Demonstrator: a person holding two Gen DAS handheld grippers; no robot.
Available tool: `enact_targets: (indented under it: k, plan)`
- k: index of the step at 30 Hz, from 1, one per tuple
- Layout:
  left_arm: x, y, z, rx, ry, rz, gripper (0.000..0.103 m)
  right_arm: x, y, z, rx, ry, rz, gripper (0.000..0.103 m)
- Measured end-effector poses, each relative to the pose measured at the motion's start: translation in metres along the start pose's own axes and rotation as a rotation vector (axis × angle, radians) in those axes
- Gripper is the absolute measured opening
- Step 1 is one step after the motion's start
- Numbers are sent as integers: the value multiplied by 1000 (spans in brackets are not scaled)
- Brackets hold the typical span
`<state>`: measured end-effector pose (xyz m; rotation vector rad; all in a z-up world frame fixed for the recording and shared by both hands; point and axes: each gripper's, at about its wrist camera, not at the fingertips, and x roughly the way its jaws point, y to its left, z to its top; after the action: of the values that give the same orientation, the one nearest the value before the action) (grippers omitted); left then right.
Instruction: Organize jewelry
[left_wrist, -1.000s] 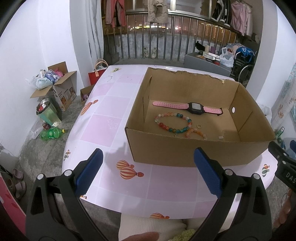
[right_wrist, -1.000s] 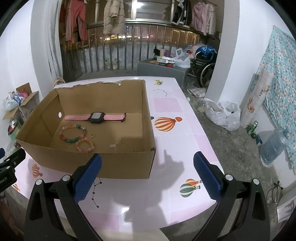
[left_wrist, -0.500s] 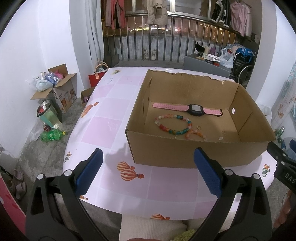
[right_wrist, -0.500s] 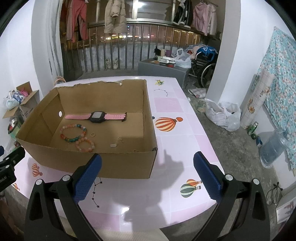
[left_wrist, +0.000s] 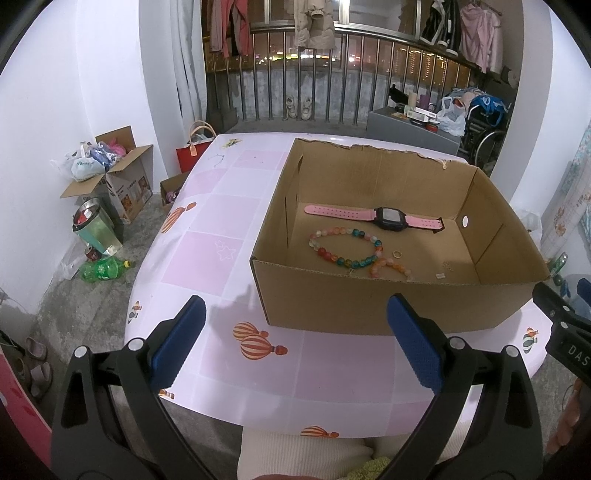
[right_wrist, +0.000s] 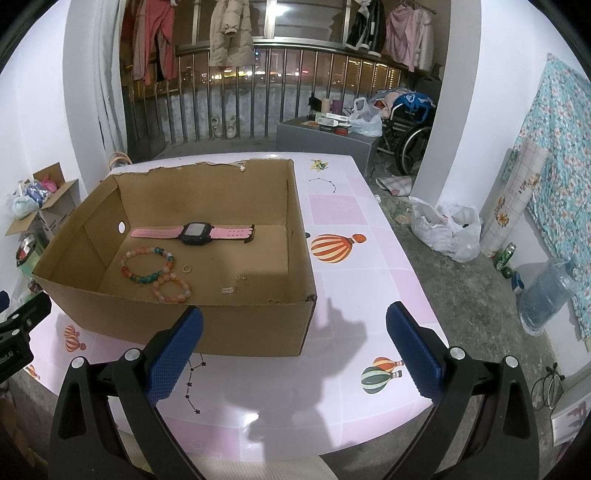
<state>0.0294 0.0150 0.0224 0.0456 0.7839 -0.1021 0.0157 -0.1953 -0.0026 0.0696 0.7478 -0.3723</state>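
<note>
Left gripper (left_wrist: 295, 339) hangs over the near tabletop (left_wrist: 221, 236) edge, jaws spread wide, nothing held. Right gripper (right_wrist: 295, 350) likewise: jaws wide apart, empty.

Change noted: over the last second both grippers have drawn back slightly toward the seated person; the cardboard box (left_wrist: 369, 302) sits a little farther off in both views. Box contents have not moved. Judgement: no item is in hand, and all visible jewelry already lies in the box, so the task appears at or near completion, or between picks.

Contents, left to right in the left wrist view:
- Multicoloured bead bracelet (left_wrist: 345, 247), at 11 o'clock from the left gripper.
- Pink watch (left_wrist: 384, 218), laid flat behind it toward the far wall.
- Orange bead bracelet (left_wrist: 388, 266), touching the first bracelet, close to the near wall.
- Small ring (left_wrist: 397, 254), just beside both bracelets.
- Tiny metal pieces (left_wrist: 445, 267), too small to identify.

Edges and clearance: the box's near wall stands between the grippers and the contents; entry must come from above. The orange bracelet near that wall leaves little room. Open tabletop lies at 9 o'clock of the box and at 3 o'clock in the right wrist view.
</note>
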Motion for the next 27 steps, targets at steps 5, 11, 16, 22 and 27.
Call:
enact_targets:
  k: [5,11,16,22,27]
  plan:
    - [0,0,1,0,-1,0,95,0,0,0,0,-1,0,97]
    - [0,1,1,0,0,-2,95,0,1,0,0,-1,0,97]
    - [0,1,1,0,-1,-2,95,0,1,0,0,-1,0,97]
    - [-1,1,1,1,-1,-2,95,0,1,0,-1,-1,1,97]
    - [-1,0,2,2,0,-2,95,0,1,1,0,0,0,97]
